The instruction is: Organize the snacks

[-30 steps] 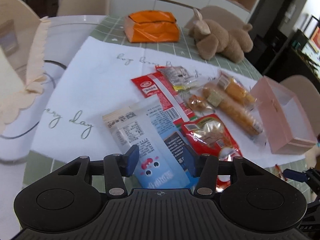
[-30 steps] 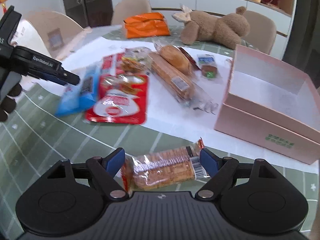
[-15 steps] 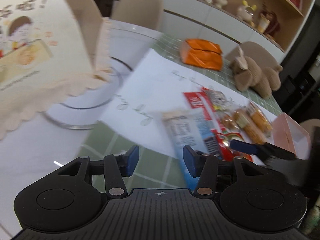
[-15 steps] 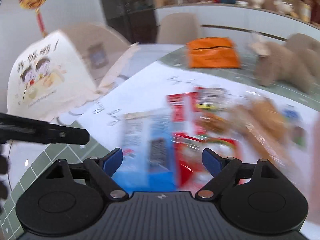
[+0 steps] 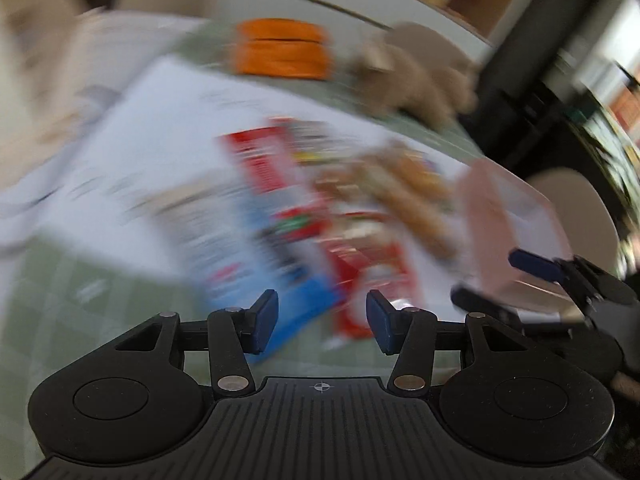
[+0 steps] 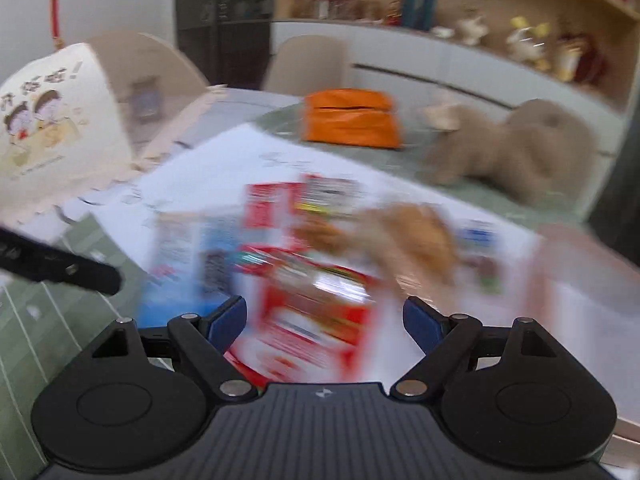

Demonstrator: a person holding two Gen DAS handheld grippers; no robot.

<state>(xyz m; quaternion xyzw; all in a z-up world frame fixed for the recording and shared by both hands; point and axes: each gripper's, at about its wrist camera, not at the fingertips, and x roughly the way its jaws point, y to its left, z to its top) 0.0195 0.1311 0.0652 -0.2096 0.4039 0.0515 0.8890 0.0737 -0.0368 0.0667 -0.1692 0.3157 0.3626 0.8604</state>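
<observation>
Both views are blurred by motion. Several snack packets lie on a white cloth (image 5: 152, 128): a blue packet (image 5: 264, 264), red packets (image 5: 268, 160) and long bread packets (image 5: 404, 196). A pink box (image 5: 504, 216) stands open at their right. My left gripper (image 5: 322, 322) is open and empty above the near edge of the blue packet. My right gripper (image 6: 325, 322) is open and empty above a red packet (image 6: 316, 312); the blue packet (image 6: 180, 264) is to its left. The right gripper's fingers (image 5: 536, 264) show at the right of the left wrist view.
An orange bag (image 6: 352, 118) and a brown plush toy (image 6: 504, 148) sit at the far side of the green checked table (image 6: 40, 320). A cream printed bag (image 6: 52, 128) stands at the left. Chairs (image 6: 308, 64) surround the table. The left gripper's finger (image 6: 60, 270) reaches in from the left.
Both grippers have swung back over the snack pile. The right gripper, which held a biscuit packet a second ago, is now empty and open.
</observation>
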